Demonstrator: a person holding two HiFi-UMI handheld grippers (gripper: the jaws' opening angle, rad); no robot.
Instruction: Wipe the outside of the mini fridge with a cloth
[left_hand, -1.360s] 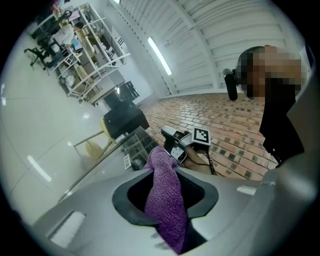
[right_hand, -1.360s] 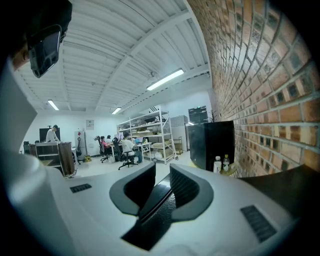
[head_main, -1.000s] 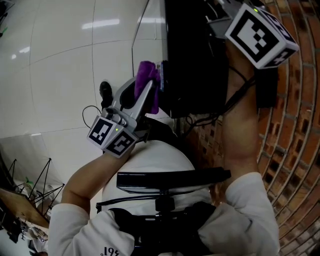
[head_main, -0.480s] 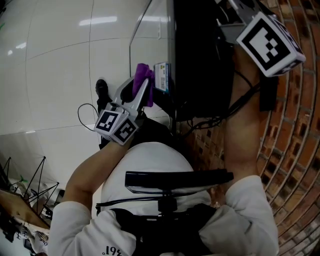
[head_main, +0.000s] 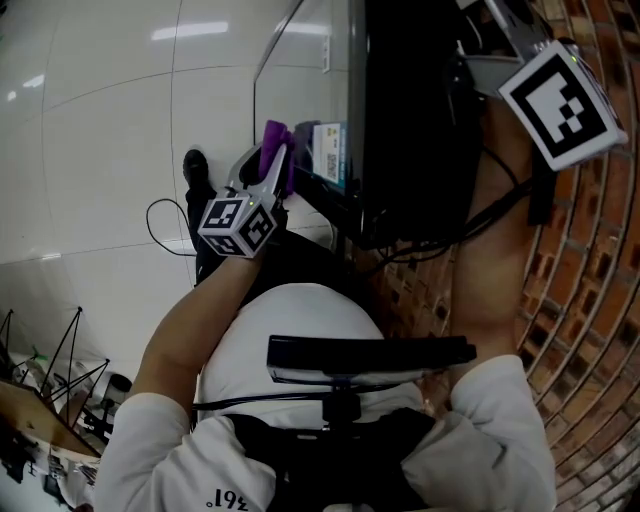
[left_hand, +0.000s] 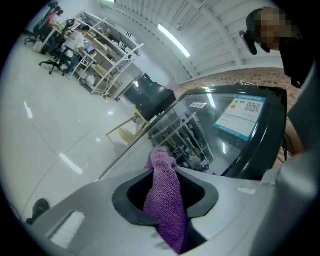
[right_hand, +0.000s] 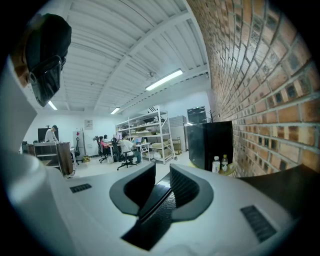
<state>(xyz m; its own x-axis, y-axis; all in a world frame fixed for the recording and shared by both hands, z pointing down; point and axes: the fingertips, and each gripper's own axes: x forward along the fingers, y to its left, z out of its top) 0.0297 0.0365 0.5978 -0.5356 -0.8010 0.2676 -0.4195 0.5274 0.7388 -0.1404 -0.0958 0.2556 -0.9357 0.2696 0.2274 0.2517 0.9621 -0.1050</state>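
The black mini fridge (head_main: 410, 120) stands against a brick wall, and its glass door (left_hand: 210, 130) bears a blue-edged label (left_hand: 240, 114). My left gripper (head_main: 272, 170) is shut on a purple cloth (head_main: 278, 148), which presses on the door's front. In the left gripper view the cloth (left_hand: 165, 195) hangs between the jaws of the left gripper (left_hand: 164, 175) and pokes out past the tips. My right gripper (right_hand: 162, 172) rests on top of the fridge, shut on a thin black edge (right_hand: 150, 210) of it. Its marker cube (head_main: 565, 100) shows in the head view; its jaws are hidden there.
The brick wall (head_main: 590, 300) runs close along the right. A black cable (head_main: 165, 215) and a shoe (head_main: 193, 165) lie on the white tiled floor by the fridge. Metal shelves (left_hand: 110, 55) and seated people stand far off. A second black cabinet (right_hand: 210, 142) is by the wall.
The left gripper has slid down the fridge's door with the cloth, further from the head camera. The right gripper has stayed on the fridge's top.
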